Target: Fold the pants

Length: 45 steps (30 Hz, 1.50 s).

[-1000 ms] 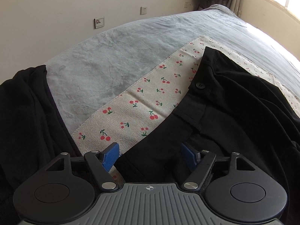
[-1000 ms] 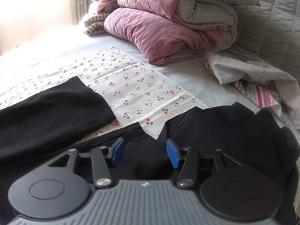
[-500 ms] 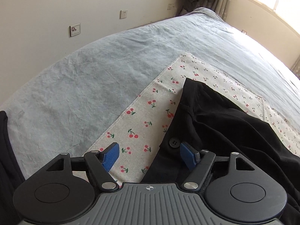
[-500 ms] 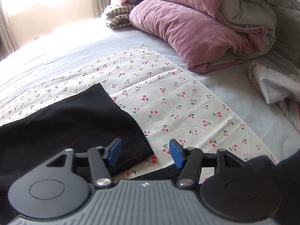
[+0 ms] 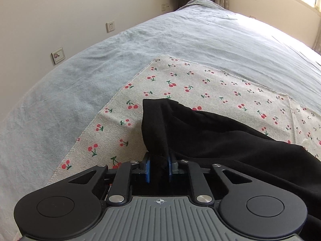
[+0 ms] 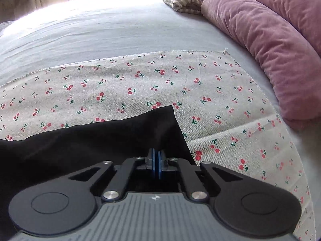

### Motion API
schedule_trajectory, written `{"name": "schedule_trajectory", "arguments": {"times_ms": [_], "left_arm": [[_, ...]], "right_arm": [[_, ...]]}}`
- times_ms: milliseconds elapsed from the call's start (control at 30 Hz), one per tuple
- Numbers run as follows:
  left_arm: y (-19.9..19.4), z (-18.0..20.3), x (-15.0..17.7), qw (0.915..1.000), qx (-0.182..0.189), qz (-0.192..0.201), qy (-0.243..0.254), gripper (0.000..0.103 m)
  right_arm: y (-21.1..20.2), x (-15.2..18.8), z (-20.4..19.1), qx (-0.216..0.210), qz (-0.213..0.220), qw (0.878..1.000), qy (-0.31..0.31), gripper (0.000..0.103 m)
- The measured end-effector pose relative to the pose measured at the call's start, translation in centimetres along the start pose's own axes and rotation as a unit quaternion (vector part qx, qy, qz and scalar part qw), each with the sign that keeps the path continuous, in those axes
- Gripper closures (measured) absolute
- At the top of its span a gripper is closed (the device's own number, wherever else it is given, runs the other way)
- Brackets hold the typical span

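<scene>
Black pants (image 5: 220,132) lie on a cherry-print cloth (image 5: 180,76) spread over the bed. In the left wrist view a raised fold of the waist end stands between the blue pads, and my left gripper (image 5: 158,160) is closing its jaws on it, the pads pressing the cloth. In the right wrist view the pant leg's end (image 6: 100,140) lies on the same cherry-print cloth (image 6: 140,80). My right gripper (image 6: 156,154) is shut at the leg's hem corner, pads together with the thin black cloth pinched between them.
A grey-blue sheet (image 5: 100,70) covers the bed beyond the print cloth. A rolled purple duvet (image 6: 270,50) and a striped folded cloth (image 6: 184,2) lie at the right. A wall with sockets (image 5: 110,26) runs along the left side of the bed.
Both grippers travelled along the pants towards their ends and went from open to closed on the black cloth. The other dark garments have left both views.
</scene>
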<state>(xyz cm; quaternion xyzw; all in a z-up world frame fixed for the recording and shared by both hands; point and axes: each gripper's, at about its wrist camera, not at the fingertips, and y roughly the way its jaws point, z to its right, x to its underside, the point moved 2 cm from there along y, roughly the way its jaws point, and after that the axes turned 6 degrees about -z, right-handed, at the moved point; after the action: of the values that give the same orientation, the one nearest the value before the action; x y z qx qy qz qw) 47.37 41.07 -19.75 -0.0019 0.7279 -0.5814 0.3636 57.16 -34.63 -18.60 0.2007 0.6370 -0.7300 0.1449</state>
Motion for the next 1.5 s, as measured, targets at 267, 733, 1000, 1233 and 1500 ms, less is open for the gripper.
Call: {"name": "schedule_trajectory", "arguments": {"times_ms": [267, 733, 1000, 1233, 1500], "left_arm": [[-2.7, -0.6, -1.9, 0.9946, 0.049, 0.073, -0.054, 0.093], [-10.0, -10.5, 7.7, 0.9892, 0.077, 0.0, -0.125, 0.034], [-12.8, -12.9, 16.9, 0.9855, 0.057, -0.06, -0.148, 0.034], [-10.1, -10.8, 17.3, 0.9836, 0.03, -0.062, -0.167, 0.093], [-11.7, -14.6, 16.5, 0.9679, 0.096, -0.042, -0.229, 0.101]], "right_arm": [[-3.8, -2.5, 3.3, 0.042, 0.101, 0.992, 0.061, 0.103], [-7.7, 3.3, 1.1, 0.089, 0.117, 0.989, 0.012, 0.064], [-13.8, 14.8, 4.9, 0.039, -0.014, 0.999, 0.001, 0.064], [-13.2, 15.5, 8.4, 0.057, -0.07, 0.994, 0.064, 0.064], [-9.5, 15.4, 7.7, 0.084, -0.104, 0.991, 0.033, 0.103]]}}
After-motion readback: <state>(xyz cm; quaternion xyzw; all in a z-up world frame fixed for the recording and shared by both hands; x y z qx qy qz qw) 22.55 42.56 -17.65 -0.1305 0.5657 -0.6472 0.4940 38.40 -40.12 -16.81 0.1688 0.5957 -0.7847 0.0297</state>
